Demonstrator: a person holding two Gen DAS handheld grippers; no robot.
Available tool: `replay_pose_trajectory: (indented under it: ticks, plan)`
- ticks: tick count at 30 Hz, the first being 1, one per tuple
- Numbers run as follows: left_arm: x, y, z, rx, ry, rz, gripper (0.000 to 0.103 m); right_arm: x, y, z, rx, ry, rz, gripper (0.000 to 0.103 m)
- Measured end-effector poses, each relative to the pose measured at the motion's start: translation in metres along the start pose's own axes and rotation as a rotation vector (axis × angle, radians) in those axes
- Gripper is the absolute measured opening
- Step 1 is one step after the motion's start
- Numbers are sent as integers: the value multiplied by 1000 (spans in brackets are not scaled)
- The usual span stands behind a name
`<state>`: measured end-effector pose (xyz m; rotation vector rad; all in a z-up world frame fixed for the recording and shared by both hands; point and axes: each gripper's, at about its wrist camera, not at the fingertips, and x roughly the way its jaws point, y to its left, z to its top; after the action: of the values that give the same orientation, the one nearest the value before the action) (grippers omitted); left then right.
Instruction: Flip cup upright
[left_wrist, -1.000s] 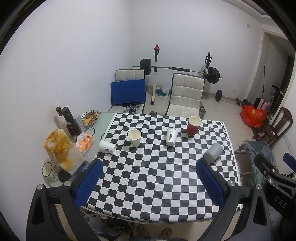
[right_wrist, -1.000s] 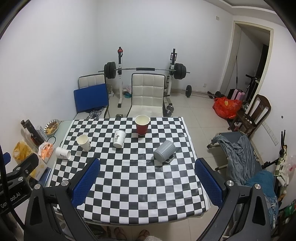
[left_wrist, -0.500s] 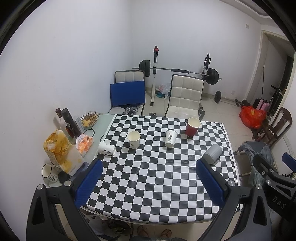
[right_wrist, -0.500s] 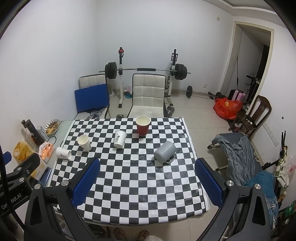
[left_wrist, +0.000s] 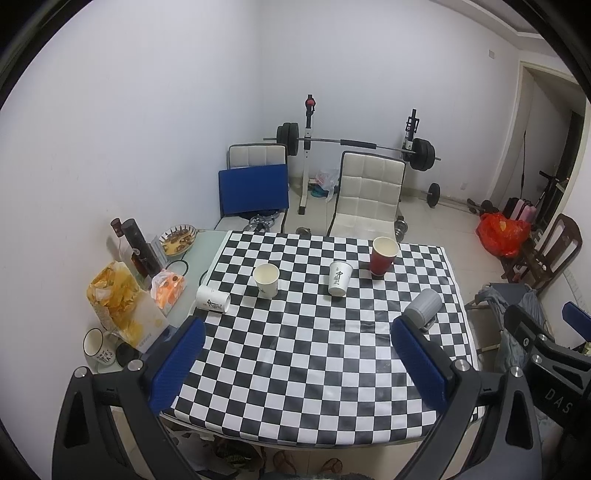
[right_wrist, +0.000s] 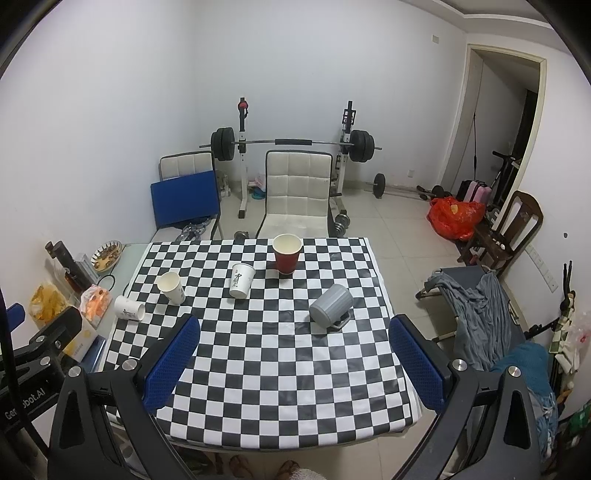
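A grey ribbed mug (right_wrist: 330, 305) lies on its side at the right of the checkered table (right_wrist: 280, 369); it also shows in the left wrist view (left_wrist: 423, 307). A white paper cup (left_wrist: 213, 299) lies on its side at the left edge, also in the right wrist view (right_wrist: 128, 307). Two white paper cups (left_wrist: 266, 280) (left_wrist: 339, 278) and a red cup (left_wrist: 383, 256) stand upright. My left gripper (left_wrist: 295, 365) and right gripper (right_wrist: 293, 363) are both open and empty, high above the table's near edge.
Left of the table are snack bags (left_wrist: 122, 302), dark bottles (left_wrist: 138, 243), a dish (left_wrist: 178, 239) and a mug (left_wrist: 98, 347). White chairs (right_wrist: 297, 192) and a barbell rack (right_wrist: 291, 142) stand behind. A cot with clothes (right_wrist: 480, 310) is at the right.
Both grippers have drawn back and up a little, so the table looks slightly farther away. The cups have not moved.
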<state>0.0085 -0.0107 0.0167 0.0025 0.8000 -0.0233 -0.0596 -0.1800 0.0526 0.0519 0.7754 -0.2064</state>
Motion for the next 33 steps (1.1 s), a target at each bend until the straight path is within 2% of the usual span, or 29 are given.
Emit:
replay_pose_trajectory:
  ticks: [19,33]
  plan:
    - [-1,-1,-1,-1,-6,3,103,-3,1,-2,-1,-6,1,103]
    - [-2,-4,1,-10,-7,5,103,-8,5,9,0,-1,20,103]
